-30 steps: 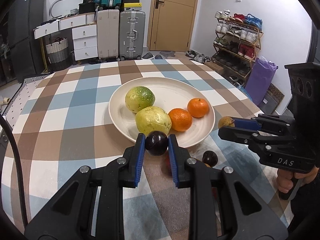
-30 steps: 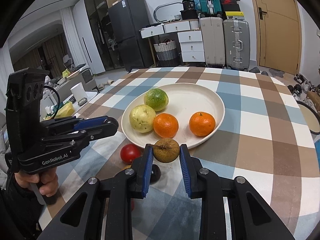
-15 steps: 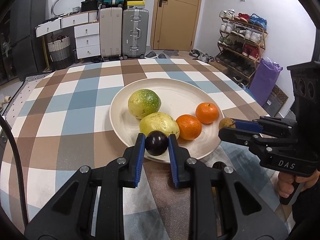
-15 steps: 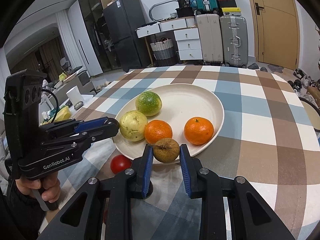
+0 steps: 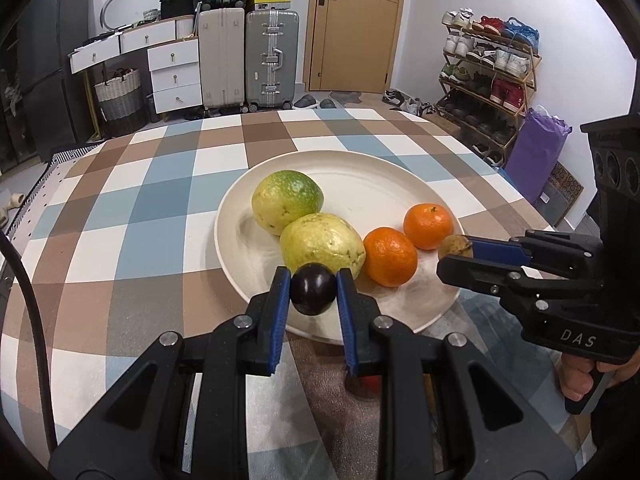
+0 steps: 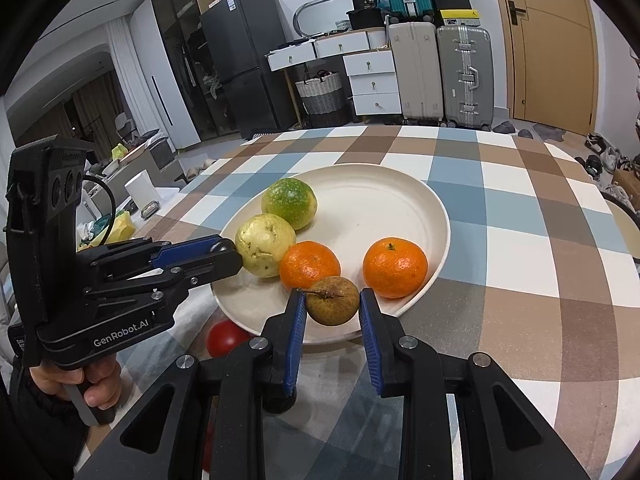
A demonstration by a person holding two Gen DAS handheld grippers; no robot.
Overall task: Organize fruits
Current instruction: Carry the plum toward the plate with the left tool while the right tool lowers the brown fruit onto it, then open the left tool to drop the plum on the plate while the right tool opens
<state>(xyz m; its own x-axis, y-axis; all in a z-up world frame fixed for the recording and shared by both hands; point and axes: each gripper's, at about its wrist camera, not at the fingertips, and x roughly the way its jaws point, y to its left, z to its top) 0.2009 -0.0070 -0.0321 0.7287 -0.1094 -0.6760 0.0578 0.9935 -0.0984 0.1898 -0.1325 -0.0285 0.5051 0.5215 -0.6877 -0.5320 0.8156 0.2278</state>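
Left tongs (image 5: 313, 289) clamp a dark plum (image 5: 312, 289) and right tongs (image 6: 332, 307) clamp a brown fruit (image 6: 333, 305), both over the plate's (image 6: 400, 200) near rim.

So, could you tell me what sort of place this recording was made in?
Most likely a lived-in home near the entrance: a shoe rack, suitcases by a door, and a fridge surround the checked table.

Left claw (image 5: 313, 289) and right claw (image 6: 332, 307) — both clamped, level.
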